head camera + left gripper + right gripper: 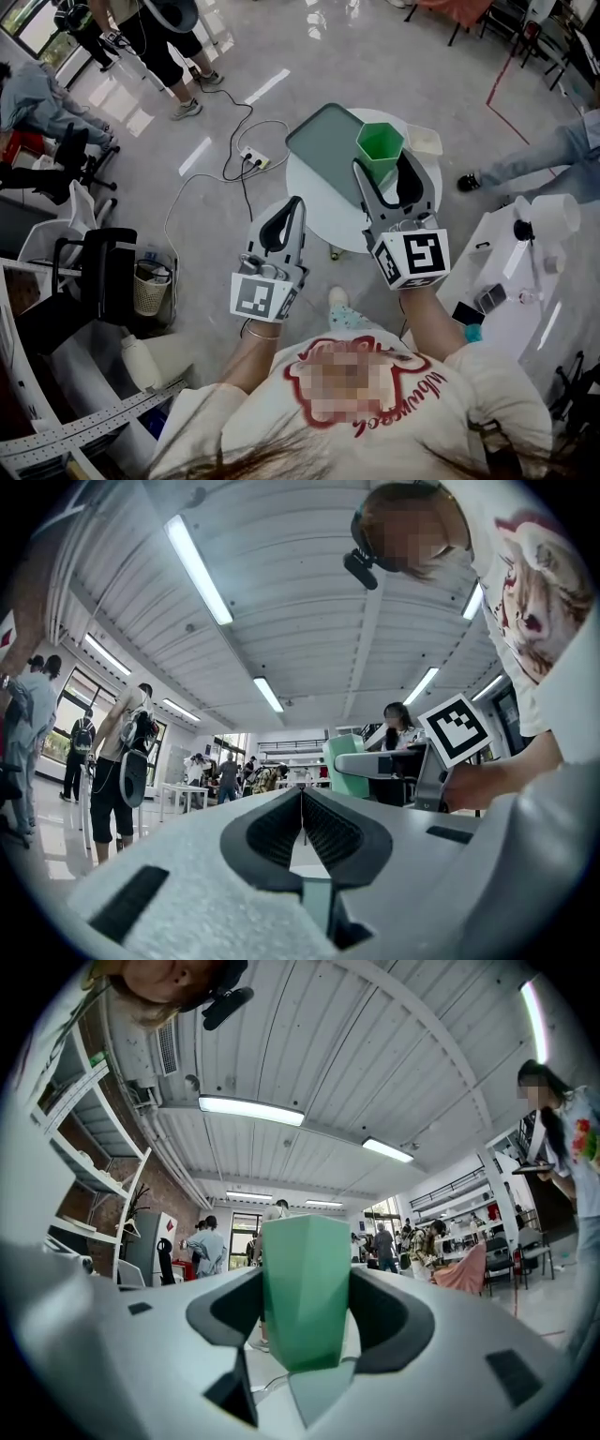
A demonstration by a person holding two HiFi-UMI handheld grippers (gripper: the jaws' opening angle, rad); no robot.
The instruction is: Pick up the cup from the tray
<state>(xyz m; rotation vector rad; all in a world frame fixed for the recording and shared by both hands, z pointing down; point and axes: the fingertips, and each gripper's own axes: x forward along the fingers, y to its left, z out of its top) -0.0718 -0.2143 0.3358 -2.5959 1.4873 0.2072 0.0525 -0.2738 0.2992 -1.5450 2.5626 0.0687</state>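
A green faceted cup [380,150] hangs in the air above the small round white table [314,202], held between the jaws of my right gripper [386,176]. In the right gripper view the cup [306,1290] fills the gap between the two dark pads, and the gripper [306,1321] is shut on it. A grey-green tray [330,141] lies on the far left part of the table with nothing on it. My left gripper [286,217] is shut and holds nothing, to the left of the cup and nearer me. In the left gripper view its pads [302,829] meet, and the cup [347,766] shows beyond.
A white power strip [254,158] with cables lies on the floor left of the table. A white desk [511,281] with small items stands at the right. A black chair [103,272] and a wicker bin [150,288] are at the left. People stand around the room.
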